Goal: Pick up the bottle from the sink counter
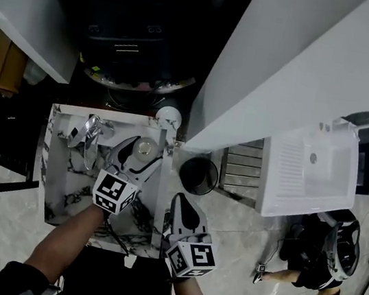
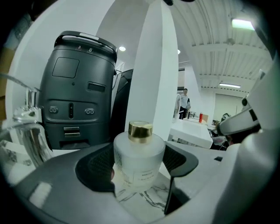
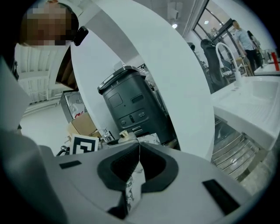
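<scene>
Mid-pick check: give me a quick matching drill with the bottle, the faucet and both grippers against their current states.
Things:
1. bottle
2. left gripper
3. right gripper
4. faucet

States:
A. fingers together, nothing between them
B. chrome, at the left of the marble counter
C. frosted, gold cap, standing upright
D. fingers against the glass on both sides

Pairs: 1-C, 2-D, 3-A, 4-B
</scene>
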The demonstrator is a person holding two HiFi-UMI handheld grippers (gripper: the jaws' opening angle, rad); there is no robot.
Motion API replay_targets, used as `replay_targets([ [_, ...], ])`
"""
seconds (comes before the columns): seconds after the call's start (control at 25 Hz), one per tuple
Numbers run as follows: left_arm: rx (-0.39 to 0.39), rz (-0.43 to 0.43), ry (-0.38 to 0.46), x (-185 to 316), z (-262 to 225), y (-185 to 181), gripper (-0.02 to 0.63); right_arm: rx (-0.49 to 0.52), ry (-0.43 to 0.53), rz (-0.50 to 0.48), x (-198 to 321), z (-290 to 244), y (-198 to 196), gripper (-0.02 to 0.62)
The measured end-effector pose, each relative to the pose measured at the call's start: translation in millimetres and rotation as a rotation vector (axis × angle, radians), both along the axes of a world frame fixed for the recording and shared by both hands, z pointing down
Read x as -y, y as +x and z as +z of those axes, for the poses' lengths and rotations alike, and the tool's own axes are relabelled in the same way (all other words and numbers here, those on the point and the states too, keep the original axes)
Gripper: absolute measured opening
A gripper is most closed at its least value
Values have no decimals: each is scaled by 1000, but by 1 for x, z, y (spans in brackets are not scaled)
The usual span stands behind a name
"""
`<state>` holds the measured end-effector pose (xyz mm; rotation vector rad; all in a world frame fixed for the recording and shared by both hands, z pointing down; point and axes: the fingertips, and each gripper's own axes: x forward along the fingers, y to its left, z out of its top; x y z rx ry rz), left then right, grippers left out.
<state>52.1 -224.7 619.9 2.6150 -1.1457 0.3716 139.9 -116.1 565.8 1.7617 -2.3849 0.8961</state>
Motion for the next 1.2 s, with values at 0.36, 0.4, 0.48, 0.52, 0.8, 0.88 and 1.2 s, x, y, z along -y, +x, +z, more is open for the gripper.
replay_targets([
  [0.36, -89, -30, -4, -41, -60, -14, 336, -31, 42, -39, 3, -27, -21, 7],
  [0.4, -99, -29, 1, -45, -70, -14, 336, -32, 51, -41, 3, -32, -23, 6],
  [0.48, -110, -25, 20, -51, -89, -15, 336, -31, 72, -46, 3, -43, -28, 7],
  [0.52, -110, -24, 31, -53, -99, -15, 336, -31, 82, -47, 3, -48, -30, 8],
  [0.8, -110, -40, 104, -62, -153, -26, 336, -42, 153, -57, 4, -87, -40, 8],
  [0.88, -112, -45, 117, -66, -166, -32, 336, -56, 181, -57, 4, -100, -40, 8],
  [1.2, -138, -63, 132, -87, -212, -55, 336, -104, 302, -62, 8, -159, -43, 8],
])
